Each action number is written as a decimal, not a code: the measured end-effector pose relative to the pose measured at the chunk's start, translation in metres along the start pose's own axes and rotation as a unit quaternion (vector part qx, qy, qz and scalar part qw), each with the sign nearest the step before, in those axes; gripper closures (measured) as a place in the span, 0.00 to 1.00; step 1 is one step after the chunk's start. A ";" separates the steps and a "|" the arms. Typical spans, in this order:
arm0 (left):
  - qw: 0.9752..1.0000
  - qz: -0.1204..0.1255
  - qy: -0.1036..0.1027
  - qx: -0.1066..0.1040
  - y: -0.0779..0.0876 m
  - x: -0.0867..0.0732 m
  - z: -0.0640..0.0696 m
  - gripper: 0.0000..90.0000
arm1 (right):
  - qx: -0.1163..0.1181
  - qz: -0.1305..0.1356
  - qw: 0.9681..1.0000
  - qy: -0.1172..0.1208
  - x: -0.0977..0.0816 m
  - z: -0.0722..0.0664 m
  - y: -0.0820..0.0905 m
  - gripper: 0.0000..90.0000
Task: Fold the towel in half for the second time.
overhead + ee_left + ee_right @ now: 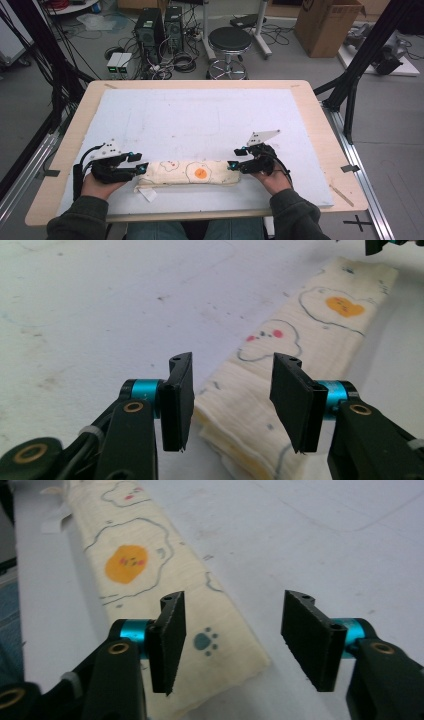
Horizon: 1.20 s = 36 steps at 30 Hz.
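Note:
A cream cloth printed with fried eggs lies folded into a long strip across the near part of the white board. My left gripper is at its left end, open. In the left gripper view the jaws stand apart over that end of the cloth without pressing it. My right gripper is at the strip's right end, also open. In the right gripper view the cloth runs under one jaw and bare board shows in the gap. A white label sticks out at the front left.
The white foam board covers most of the wooden table. Beyond the table stand a black stool, two computer towers with cables, and a cardboard box. Black frame posts flank the right side.

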<state>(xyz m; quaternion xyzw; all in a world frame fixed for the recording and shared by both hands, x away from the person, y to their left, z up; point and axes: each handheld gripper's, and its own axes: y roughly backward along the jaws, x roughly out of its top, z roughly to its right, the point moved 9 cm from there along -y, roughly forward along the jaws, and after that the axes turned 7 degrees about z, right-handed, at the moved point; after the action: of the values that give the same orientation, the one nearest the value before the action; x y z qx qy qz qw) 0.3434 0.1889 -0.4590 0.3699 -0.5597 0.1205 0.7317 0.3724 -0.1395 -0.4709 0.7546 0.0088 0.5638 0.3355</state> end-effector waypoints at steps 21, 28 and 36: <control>0.994 -0.108 0.007 -0.032 -0.025 -0.032 0.000 0.79 | 0.022 -0.087 0.996 -0.017 -0.021 0.004 -0.022 0.82; 0.994 -0.105 -0.013 -0.028 -0.024 -0.030 0.003 0.92 | 0.035 -0.087 0.996 -0.010 -0.020 0.000 -0.020 0.96; 0.997 -0.081 -0.005 -0.014 -0.027 -0.021 0.001 0.93 | 0.027 -0.070 0.997 -0.005 -0.011 0.006 -0.010 0.96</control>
<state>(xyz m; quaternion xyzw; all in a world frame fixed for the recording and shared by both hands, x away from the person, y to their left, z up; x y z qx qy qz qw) 0.3512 0.1746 -0.4888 0.4042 -0.5330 0.0510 0.7415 0.3771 -0.1393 -0.4863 0.7636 0.0752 0.5346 0.3543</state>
